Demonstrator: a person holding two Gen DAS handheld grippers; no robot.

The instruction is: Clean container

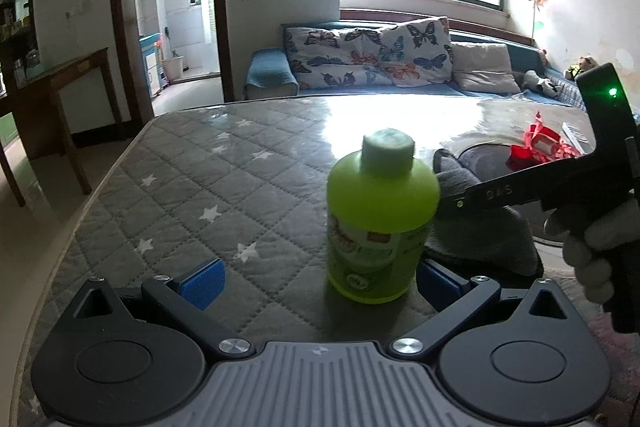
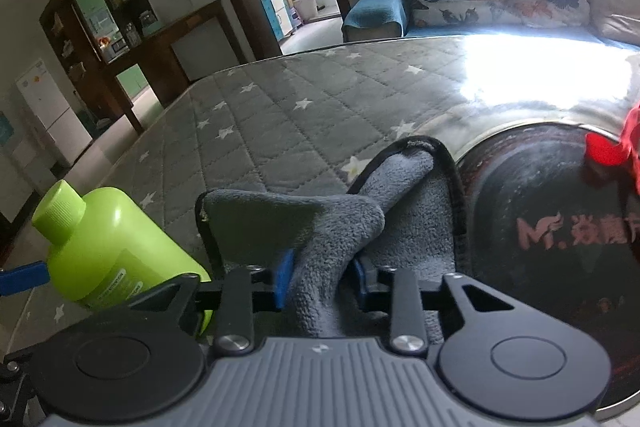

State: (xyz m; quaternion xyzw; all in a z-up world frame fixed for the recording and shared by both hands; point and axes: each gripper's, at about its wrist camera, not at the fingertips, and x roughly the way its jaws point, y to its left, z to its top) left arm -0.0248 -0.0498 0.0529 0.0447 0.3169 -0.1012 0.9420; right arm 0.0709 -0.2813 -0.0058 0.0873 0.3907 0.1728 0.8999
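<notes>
Barely begun: right gripper clamped on the grey cloth, just beside the dark round container on the quilted table. Left gripper spread wide around the green bottle, not touching. Wiping yet to come.

the dark round container bears pink "mr." and unreadable characters; "das" is on the right gripper; the green bottle label is illegible.

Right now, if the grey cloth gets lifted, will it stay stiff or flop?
Likely floppy: the grey cloth already folds and bunches between the right hand-held gripper pads. Its fleecy pile probably grips well. It looks light, so the loose part should drape and trail.
</notes>
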